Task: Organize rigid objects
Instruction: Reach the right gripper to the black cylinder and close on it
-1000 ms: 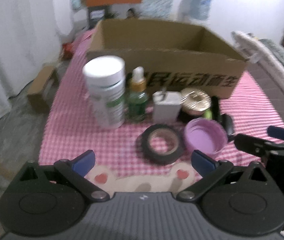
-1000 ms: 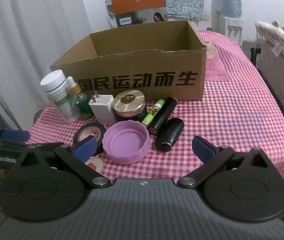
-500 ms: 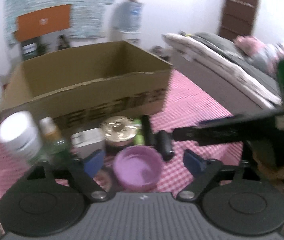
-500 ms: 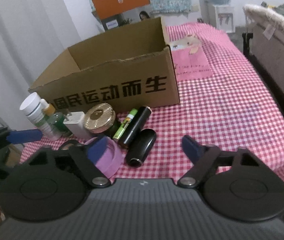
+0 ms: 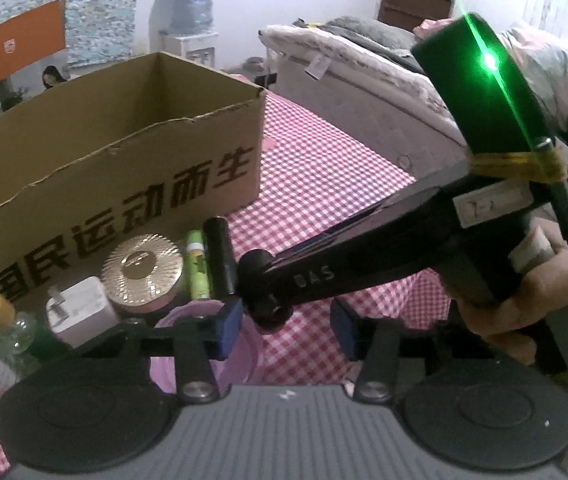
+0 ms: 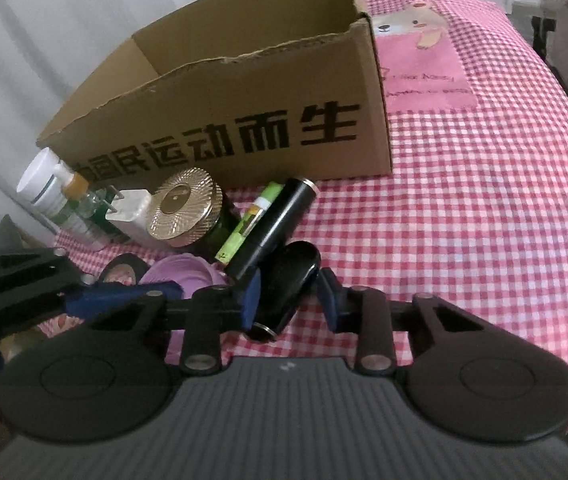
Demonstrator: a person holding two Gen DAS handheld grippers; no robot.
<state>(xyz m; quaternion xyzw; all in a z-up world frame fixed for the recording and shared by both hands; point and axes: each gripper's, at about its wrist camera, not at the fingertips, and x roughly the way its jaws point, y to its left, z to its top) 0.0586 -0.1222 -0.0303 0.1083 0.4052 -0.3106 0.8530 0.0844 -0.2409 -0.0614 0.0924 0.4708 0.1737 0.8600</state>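
Closing right tool [image 6: 288, 297] jaws around black capsule [image 6: 289, 280], long axis toward camera.

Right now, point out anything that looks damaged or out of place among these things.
The cardboard box has a ragged, torn top edge along its front wall. The green tube and black cylinder lie on their sides against each other beside it. Nothing looks spilled.

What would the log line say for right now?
right gripper: closing around black cap | left gripper: closing over purple lid | box: looks empty
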